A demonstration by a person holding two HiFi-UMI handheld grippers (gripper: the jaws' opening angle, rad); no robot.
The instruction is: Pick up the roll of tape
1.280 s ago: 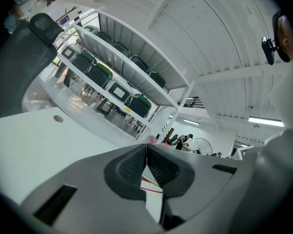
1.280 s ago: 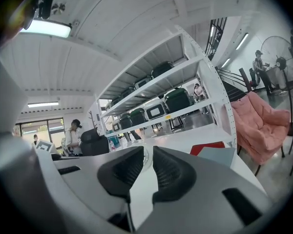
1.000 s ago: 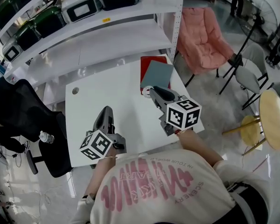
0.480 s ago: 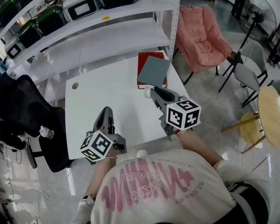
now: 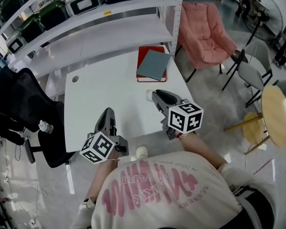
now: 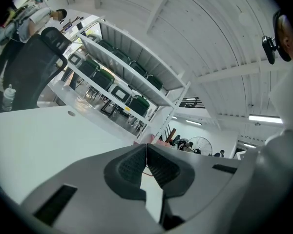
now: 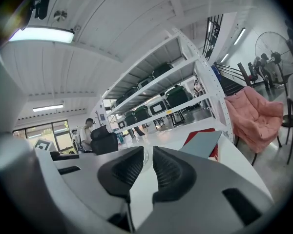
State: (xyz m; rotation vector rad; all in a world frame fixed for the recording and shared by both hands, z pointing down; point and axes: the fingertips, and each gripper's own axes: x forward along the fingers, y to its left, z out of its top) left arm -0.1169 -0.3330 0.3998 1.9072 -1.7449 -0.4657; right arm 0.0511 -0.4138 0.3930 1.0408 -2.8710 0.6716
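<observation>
The roll of tape (image 5: 148, 95) is a small white ring, gripped at the tip of my right gripper (image 5: 152, 95) just above the white table (image 5: 100, 89). In the right gripper view it shows only as a thin pale edge, the tape (image 7: 146, 156), pinched in my right gripper (image 7: 147, 150). My left gripper (image 5: 108, 112) hovers over the table's near left part. It is shut with nothing in it, and the pads of the left gripper (image 6: 146, 146) meet at their tips.
A grey book (image 5: 153, 64) lies on a red book (image 5: 148, 50) at the table's far right. White shelving (image 5: 109, 30) with dark cases stands behind. A black office chair (image 5: 24, 99) is left, a pink chair (image 5: 205, 37) and a round stool (image 5: 276, 123) right.
Both grippers have drawn back toward the table's near edge, away from the books. The tape has stayed in the right gripper's jaws throughout.
</observation>
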